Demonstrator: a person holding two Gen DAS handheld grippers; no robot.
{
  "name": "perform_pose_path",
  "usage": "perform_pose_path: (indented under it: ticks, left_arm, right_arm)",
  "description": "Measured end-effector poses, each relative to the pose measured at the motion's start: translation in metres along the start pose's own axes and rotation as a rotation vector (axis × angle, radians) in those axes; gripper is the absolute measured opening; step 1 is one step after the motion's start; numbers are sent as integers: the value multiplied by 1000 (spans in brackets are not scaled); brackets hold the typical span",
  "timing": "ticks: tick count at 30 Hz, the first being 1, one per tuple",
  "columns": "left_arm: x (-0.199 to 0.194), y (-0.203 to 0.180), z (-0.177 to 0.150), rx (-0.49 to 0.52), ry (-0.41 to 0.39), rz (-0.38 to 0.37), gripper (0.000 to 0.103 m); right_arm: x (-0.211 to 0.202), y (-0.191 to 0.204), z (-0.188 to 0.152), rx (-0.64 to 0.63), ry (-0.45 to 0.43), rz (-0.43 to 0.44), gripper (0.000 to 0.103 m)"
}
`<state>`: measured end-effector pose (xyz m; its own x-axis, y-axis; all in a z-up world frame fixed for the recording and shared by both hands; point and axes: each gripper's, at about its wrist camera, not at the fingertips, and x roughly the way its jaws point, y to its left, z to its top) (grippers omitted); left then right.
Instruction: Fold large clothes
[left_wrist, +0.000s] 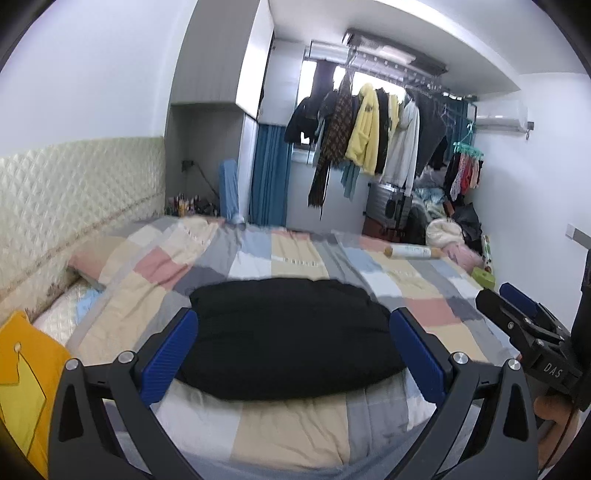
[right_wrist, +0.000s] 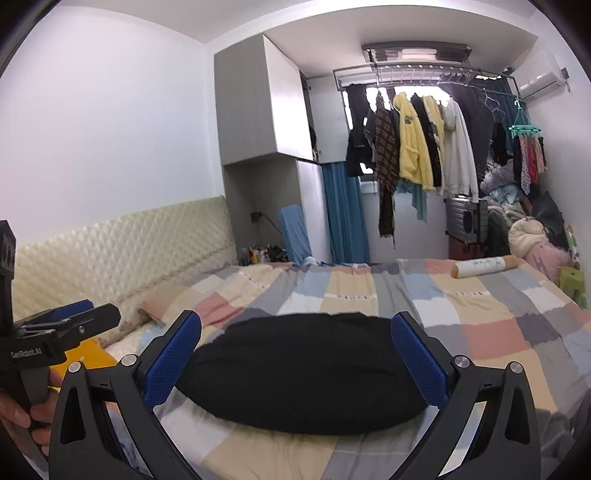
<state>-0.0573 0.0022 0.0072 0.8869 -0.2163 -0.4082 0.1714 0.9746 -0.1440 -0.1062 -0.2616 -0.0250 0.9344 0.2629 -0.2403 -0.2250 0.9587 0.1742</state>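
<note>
A black garment (left_wrist: 291, 338) lies folded into a flat oblong on the checked quilt (left_wrist: 295, 258) of a bed; it also shows in the right wrist view (right_wrist: 306, 373). My left gripper (left_wrist: 293, 332) is open and empty, held above the garment's near side. My right gripper (right_wrist: 295, 336) is open and empty too, above the same garment. Each gripper shows in the other's view: the right one (left_wrist: 517, 310) at the right edge, the left one (right_wrist: 77, 317) at the left edge.
A padded cream headboard (left_wrist: 74, 192) runs along the left. A yellow cushion (left_wrist: 26, 376) lies near left. A paper roll (left_wrist: 410, 252) lies on the far right of the bed. Hanging clothes (left_wrist: 369, 133), a suitcase (left_wrist: 388, 203) and piled items stand beyond the bed.
</note>
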Motion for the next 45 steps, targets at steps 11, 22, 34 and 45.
perform_pose_path:
  ticks: [11, 22, 34, 45]
  left_arm:
    - [16, 5, -33, -31, 83, 41, 103]
    - [31, 15, -53, -34, 146, 78, 103]
    - [38, 16, -52, -44, 166, 75, 103]
    - [40, 16, -52, -33, 180, 75, 103]
  right_arm:
    - [13, 5, -36, 8, 103, 1, 103]
    - [23, -1, -67, 70, 184, -41, 103]
    - [28, -5, -69, 51, 202, -70, 103]
    - [33, -3, -71, 60, 224, -64, 103]
